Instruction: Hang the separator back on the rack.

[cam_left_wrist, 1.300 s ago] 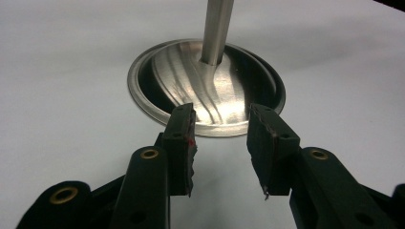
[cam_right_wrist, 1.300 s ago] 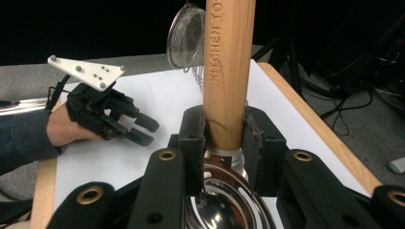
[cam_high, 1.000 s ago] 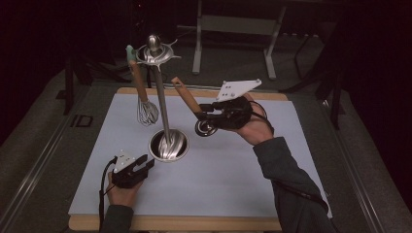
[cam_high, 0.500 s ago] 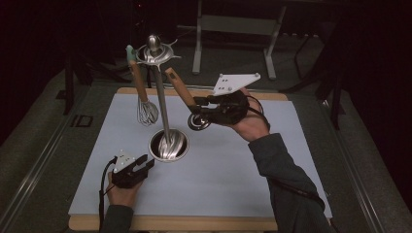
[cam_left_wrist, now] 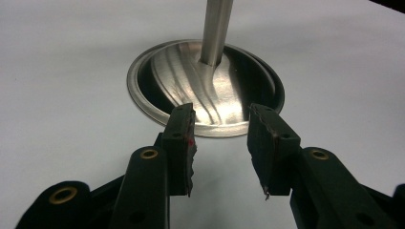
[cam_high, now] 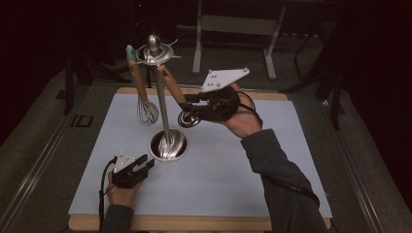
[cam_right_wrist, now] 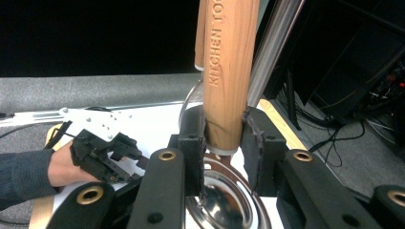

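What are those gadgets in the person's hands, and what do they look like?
Handheld two-jaw grippers: the left gripper and right gripper are black, with brass-ringed holes and ridged black pads. Each carries a pale plate on top and trails a black cable. The person wears dark sleeves.

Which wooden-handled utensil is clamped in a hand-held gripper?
The wooden-handled metal strainer, clamped in the right hand-held gripper; the wire whisk with the green-tipped handle hangs free from the steel stand.

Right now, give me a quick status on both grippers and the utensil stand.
Right gripper clamped on wooden handle, raised beside stand pole. Left gripper open, empty, facing stand base. Whisk hanging.
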The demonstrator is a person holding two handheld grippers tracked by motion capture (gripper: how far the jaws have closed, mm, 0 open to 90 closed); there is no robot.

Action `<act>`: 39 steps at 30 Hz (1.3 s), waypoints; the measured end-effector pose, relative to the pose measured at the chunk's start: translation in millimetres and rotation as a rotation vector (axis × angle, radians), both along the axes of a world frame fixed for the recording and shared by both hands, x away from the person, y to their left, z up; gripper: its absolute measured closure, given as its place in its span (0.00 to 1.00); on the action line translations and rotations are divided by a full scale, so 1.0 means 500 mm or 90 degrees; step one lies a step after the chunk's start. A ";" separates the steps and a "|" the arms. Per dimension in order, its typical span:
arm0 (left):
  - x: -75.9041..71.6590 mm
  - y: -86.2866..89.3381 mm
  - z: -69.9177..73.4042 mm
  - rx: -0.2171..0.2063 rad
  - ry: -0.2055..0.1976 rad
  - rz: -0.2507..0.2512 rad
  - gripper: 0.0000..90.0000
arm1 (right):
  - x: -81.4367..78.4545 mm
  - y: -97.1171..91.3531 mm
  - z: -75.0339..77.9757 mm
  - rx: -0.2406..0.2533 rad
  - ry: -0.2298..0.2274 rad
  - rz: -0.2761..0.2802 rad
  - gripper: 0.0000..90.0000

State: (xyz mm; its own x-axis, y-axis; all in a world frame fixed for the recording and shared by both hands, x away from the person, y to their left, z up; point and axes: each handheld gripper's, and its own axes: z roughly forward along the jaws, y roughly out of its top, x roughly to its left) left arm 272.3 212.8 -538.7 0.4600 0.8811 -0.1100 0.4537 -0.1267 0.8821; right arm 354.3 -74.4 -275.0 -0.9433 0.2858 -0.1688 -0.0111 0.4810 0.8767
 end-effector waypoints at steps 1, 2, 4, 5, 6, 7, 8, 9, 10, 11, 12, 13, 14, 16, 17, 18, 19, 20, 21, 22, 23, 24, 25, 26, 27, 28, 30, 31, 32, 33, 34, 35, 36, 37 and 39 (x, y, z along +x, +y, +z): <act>0.000 0.000 0.000 0.000 0.000 0.000 0.69 | 0.002 0.004 -0.001 -0.003 0.002 -0.004 0.79; 0.000 0.000 0.000 0.000 0.000 0.000 0.69 | 0.002 0.007 -0.001 -0.005 0.002 -0.005 0.79; 0.000 0.001 0.000 -0.001 -0.001 -0.001 0.69 | -0.001 0.011 -0.003 -0.003 -0.002 0.006 0.79; 0.000 0.001 0.000 -0.002 -0.001 0.000 0.69 | -0.002 0.011 -0.003 -0.001 -0.005 0.011 0.79; 0.000 0.001 0.000 -0.002 -0.001 -0.001 0.69 | -0.004 0.012 -0.003 -0.001 -0.005 0.014 0.79; 0.000 0.001 0.000 -0.001 0.000 0.000 0.69 | -0.005 0.012 -0.004 -0.002 -0.006 0.015 0.79; 0.000 0.000 0.000 -0.001 -0.001 0.000 0.69 | -0.005 0.013 -0.004 -0.003 -0.005 0.015 0.79; 0.000 0.000 0.000 0.000 -0.001 0.000 0.69 | -0.005 0.015 -0.003 -0.005 -0.004 0.013 0.79; 0.000 0.000 0.000 0.000 -0.001 0.000 0.69 | -0.003 0.016 -0.002 -0.008 -0.002 0.009 0.79; 0.000 0.000 0.000 -0.001 0.000 0.000 0.69 | -0.002 0.019 -0.001 -0.011 -0.001 0.004 0.79; 0.000 0.001 0.000 -0.001 0.000 0.000 0.69 | 0.000 0.021 0.000 -0.015 -0.001 0.002 0.79; 0.000 0.001 0.000 -0.002 0.000 0.000 0.69 | 0.001 0.024 0.001 -0.015 -0.001 0.001 0.79; 0.000 0.000 0.000 -0.002 -0.001 0.000 0.69 | 0.002 0.026 0.002 -0.017 0.001 0.001 0.79; 0.000 0.000 0.000 -0.001 -0.001 0.000 0.69 | 0.003 0.030 0.003 -0.018 0.002 -0.004 0.79; 0.000 0.000 0.000 -0.002 -0.001 0.001 0.69 | 0.005 0.032 0.003 -0.020 0.005 -0.007 0.79; 0.000 0.000 0.000 -0.002 -0.001 0.001 0.69 | 0.011 0.039 0.001 -0.025 0.008 -0.019 0.79; 0.000 0.000 0.000 -0.002 -0.001 0.000 0.69 | 0.014 0.041 -0.001 -0.031 0.010 -0.026 0.79; 0.000 0.000 0.000 -0.001 -0.001 0.000 0.69 | 0.018 0.045 -0.003 -0.033 0.015 -0.033 0.79; 0.000 0.001 0.000 -0.002 -0.001 0.000 0.69 | 0.021 0.046 -0.005 -0.034 0.018 -0.036 0.79; 0.000 0.000 0.000 -0.002 -0.001 0.000 0.69 | 0.023 0.048 -0.008 -0.034 0.021 -0.040 0.79; 0.000 0.000 0.000 -0.002 -0.001 0.000 0.69 | 0.025 0.050 -0.010 -0.033 0.021 -0.042 0.79; 0.000 0.000 0.000 -0.002 -0.001 0.000 0.69 | 0.026 0.053 -0.012 -0.032 0.023 -0.045 0.79; 0.000 0.000 0.000 -0.002 -0.001 0.000 0.69 | 0.025 0.056 -0.014 -0.029 0.023 -0.050 0.79; 0.000 0.000 0.000 -0.002 -0.001 0.000 0.69 | 0.024 0.060 -0.015 -0.030 0.021 -0.055 0.79; 0.000 0.000 0.000 -0.002 0.000 0.000 0.69 | 0.023 0.064 -0.017 -0.028 0.022 -0.061 0.78; 0.000 0.001 0.000 -0.002 0.000 0.000 0.69 | 0.023 0.066 -0.019 -0.027 0.023 -0.065 0.78; 0.000 0.001 0.000 0.000 -0.002 -0.001 0.69 | 0.024 0.072 -0.022 -0.022 0.026 -0.071 0.77; 0.000 0.001 0.000 -0.002 -0.002 0.000 0.69 | 0.024 0.073 -0.023 -0.019 0.029 -0.075 0.74; 0.000 0.001 0.000 -0.002 -0.002 0.000 0.69 | 0.024 0.074 -0.024 -0.017 0.031 -0.076 0.72; 0.000 0.001 0.000 -0.002 -0.002 0.000 0.69 | 0.024 0.074 -0.024 -0.016 0.030 -0.077 0.70; 0.000 0.001 0.000 -0.003 -0.003 0.001 0.69 | 0.024 0.073 -0.024 -0.014 0.029 -0.076 0.68; 0.000 0.001 0.000 -0.004 -0.002 0.001 0.69 | 0.023 0.071 -0.024 -0.013 0.029 -0.076 0.68; 0.000 0.001 0.000 -0.004 -0.002 0.001 0.69 | 0.023 0.069 -0.025 -0.012 0.028 -0.074 0.67; 0.000 0.001 0.000 -0.003 -0.002 0.001 0.69 | 0.023 0.065 -0.025 -0.010 0.029 -0.073 0.66; 0.000 0.001 0.000 -0.003 -0.002 0.001 0.69 | 0.024 0.056 -0.026 -0.004 0.036 -0.069 0.65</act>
